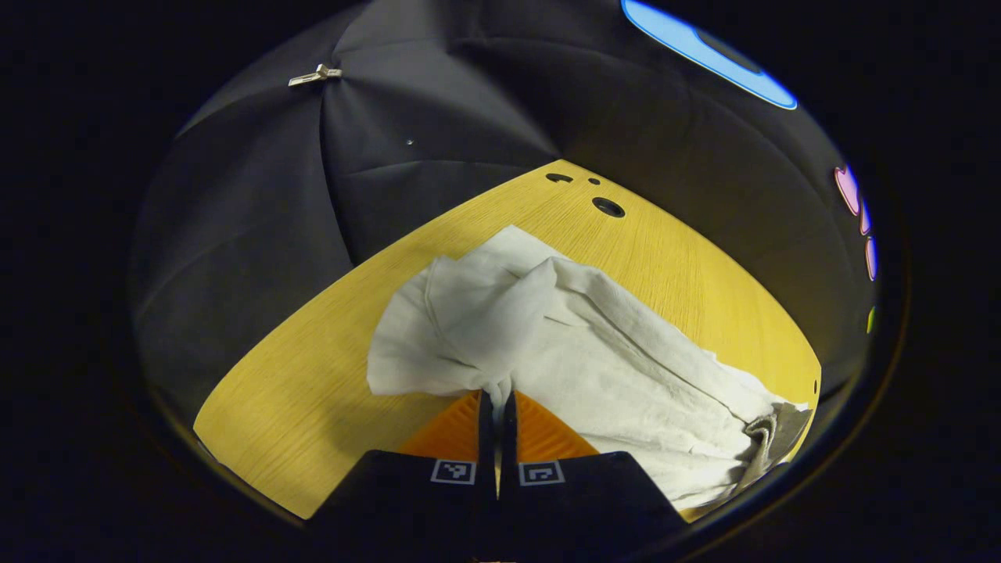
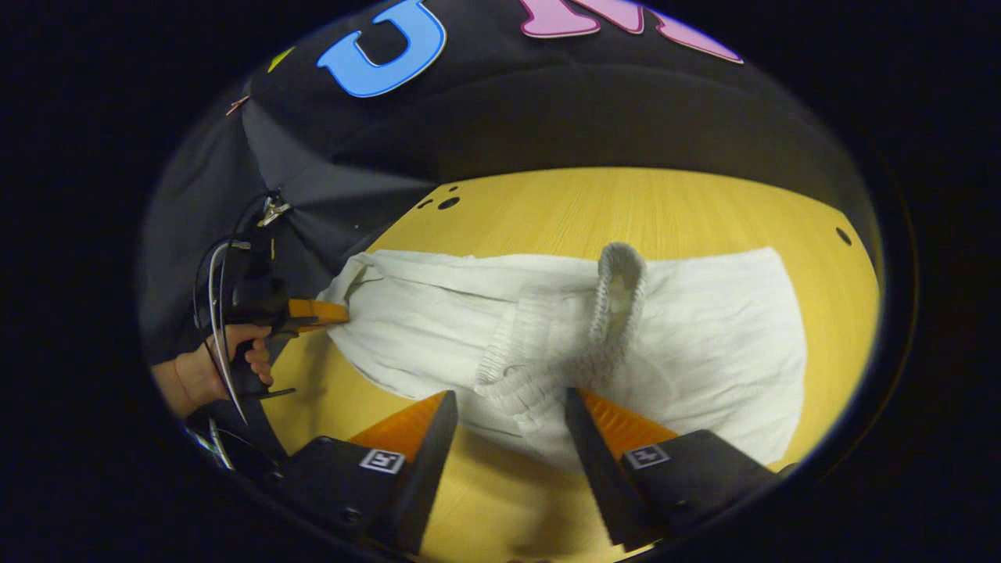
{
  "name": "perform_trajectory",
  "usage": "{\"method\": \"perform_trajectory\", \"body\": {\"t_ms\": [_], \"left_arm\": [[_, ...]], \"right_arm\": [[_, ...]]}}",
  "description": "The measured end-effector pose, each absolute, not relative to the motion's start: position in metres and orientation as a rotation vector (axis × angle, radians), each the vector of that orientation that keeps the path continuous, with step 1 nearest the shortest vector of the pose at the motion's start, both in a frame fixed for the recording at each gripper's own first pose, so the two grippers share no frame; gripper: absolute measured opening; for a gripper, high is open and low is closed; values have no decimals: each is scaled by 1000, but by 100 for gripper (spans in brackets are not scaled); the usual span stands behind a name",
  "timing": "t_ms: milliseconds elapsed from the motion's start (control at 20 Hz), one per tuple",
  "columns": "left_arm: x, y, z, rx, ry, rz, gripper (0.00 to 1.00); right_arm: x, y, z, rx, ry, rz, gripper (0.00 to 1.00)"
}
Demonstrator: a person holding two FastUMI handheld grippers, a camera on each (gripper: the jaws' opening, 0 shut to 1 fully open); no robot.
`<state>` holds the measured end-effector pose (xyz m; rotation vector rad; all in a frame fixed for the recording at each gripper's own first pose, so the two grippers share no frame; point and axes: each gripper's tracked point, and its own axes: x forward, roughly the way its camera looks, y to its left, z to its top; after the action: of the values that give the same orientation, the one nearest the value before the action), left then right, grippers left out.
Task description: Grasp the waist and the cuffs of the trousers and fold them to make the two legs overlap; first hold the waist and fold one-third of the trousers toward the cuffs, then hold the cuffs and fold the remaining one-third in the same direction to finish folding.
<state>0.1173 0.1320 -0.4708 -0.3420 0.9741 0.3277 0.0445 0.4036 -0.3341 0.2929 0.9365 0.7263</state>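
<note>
On the wooden table (image 2: 665, 203), trousers (image 2: 704, 336) lie crosswise, left claw (image 1: 497, 400) pinching the cuffs, right claw (image 2: 508, 407) released.

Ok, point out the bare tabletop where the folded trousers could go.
Bare wooden table lies beyond the trousers, up to the booth wall, and nearer the left hand-held gripper, left of its fingers. The middle is crowded: the trousers spread there.

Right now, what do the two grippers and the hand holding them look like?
Each gripper has a black body bearing small square black-and-white markers, one behind each of its two wedge-shaped fingers: the left gripper and the right gripper. In the right gripper view, the left gripper's black handle is held by a bare hand, no sleeve showing, with thin dark and light cables looping beside it.
</note>
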Motion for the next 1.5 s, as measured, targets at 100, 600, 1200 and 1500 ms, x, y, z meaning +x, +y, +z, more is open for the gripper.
{"method": "perform_trajectory", "body": {"t_ms": [100, 600, 1200, 1500], "left_arm": [[118, 132, -470, -343, 971, 322, 6], [142, 126, -430, -192, 858, 252, 2], [198, 45, -331, 15, 626, 66, 5], [208, -27, -295, 142, 523, -67, 6]], "right_arm": [[47, 405, -331, 300, 920, 714, 97], [69, 328, -302, 347, 812, 547, 96], [67, 194, -314, 386, 833, 266, 97], [54, 145, -323, 414, 838, 178, 97]]}}
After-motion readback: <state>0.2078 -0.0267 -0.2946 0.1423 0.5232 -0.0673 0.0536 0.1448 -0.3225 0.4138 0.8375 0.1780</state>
